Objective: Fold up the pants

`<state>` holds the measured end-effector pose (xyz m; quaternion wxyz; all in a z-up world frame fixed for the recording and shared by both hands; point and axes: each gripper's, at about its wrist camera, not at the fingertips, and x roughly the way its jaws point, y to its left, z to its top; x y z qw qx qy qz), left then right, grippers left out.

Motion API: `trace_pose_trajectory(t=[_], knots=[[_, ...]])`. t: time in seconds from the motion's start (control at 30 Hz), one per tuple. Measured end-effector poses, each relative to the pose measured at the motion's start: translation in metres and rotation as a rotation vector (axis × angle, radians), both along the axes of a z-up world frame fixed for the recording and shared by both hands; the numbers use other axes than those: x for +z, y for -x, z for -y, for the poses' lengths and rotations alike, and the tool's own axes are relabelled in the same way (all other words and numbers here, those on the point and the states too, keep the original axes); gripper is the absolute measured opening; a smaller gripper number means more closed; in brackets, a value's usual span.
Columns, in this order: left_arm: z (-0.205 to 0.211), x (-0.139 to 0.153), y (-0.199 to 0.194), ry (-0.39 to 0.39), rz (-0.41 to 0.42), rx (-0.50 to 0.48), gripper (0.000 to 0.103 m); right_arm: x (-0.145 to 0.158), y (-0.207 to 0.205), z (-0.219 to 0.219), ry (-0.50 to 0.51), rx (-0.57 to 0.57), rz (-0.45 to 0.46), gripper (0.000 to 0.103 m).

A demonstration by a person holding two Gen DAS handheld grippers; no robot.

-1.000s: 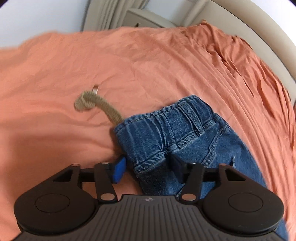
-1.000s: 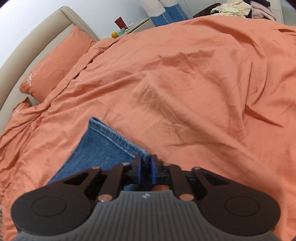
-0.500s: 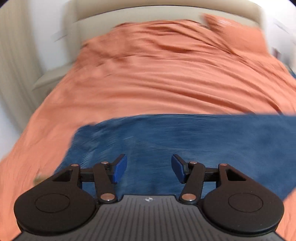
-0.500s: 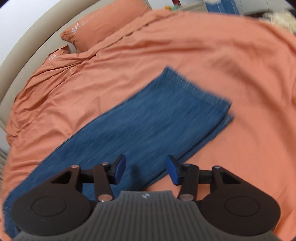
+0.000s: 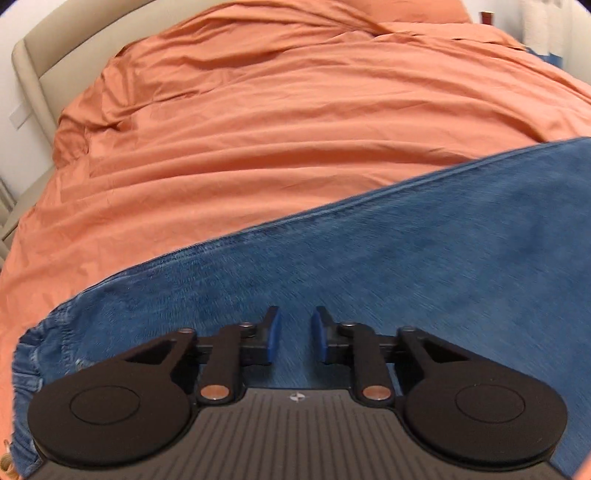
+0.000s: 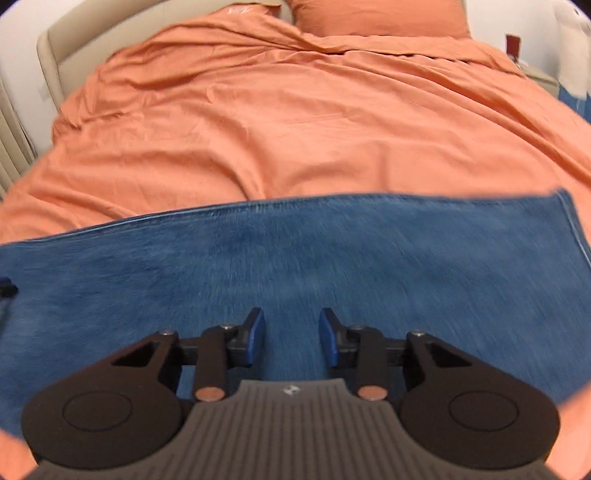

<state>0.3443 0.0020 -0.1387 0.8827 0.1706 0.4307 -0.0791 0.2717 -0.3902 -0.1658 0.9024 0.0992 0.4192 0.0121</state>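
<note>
Blue jeans (image 5: 424,258) lie flat and folded lengthwise across the orange bed cover (image 5: 295,110). Their waistband (image 5: 33,354) shows at the lower left of the left wrist view. The leg hem (image 6: 576,229) shows at the right of the right wrist view. My left gripper (image 5: 294,336) hovers over the denim near the waist end. Its jaws are closing with a narrow gap and nothing pinched between them. My right gripper (image 6: 291,336) hovers over the leg part of the jeans (image 6: 295,251), its jaws also closing, with a wider gap and no cloth between the pads.
A beige padded headboard (image 6: 55,48) runs behind the bed, with orange pillows (image 6: 376,18) against it. A nightstand with a small red item (image 6: 513,42) stands at the far right. Wrinkled orange cover (image 6: 295,129) stretches beyond the jeans.
The right gripper let go of the hem. Both grippers swung and rolled from the ends of the jeans to above their middle. Both sets of jaws stand narrower than half a second ago.
</note>
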Motion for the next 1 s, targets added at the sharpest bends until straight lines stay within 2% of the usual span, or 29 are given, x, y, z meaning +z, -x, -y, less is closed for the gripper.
trace_pose_trajectory(t=[0.23,0.33,0.43,0.5,0.57,0.7,0.83,0.93,1.0], knots=[[-0.004,-0.014,-0.038,0.042,0.022,0.044,0.011,-0.021,-0.077,-0.005,0.067,-0.024,-0.005,0.03],[-0.002,-0.017,-0.044,0.047,0.031,0.055,0.01,-0.025,-0.09,-0.003,0.061,-0.049,-0.012,0.029],[-0.002,-0.007,-0.036,0.046,0.053,0.051,0.01,-0.02,-0.091,-0.004,0.064,-0.066,-0.015,0.03],[-0.005,0.007,-0.022,0.059,0.053,0.02,0.016,-0.009,-0.076,-0.007,0.048,-0.079,0.003,0.031],[-0.009,0.021,0.0,0.085,0.031,-0.035,0.019,0.005,-0.053,-0.012,-0.015,-0.083,0.031,0.031],[-0.016,0.043,0.057,0.069,-0.01,-0.106,0.019,0.029,0.001,-0.044,-0.111,-0.032,0.058,0.036],[-0.022,0.057,0.111,0.072,-0.068,-0.134,0.02,0.04,0.052,-0.092,-0.241,0.048,0.028,0.041],[-0.025,0.064,0.141,0.11,-0.12,-0.086,0.02,0.039,0.09,-0.138,-0.29,0.133,0.007,0.041],[-0.03,0.065,0.152,0.181,-0.156,-0.008,0.02,0.036,0.112,-0.173,-0.282,0.211,0.007,0.041]])
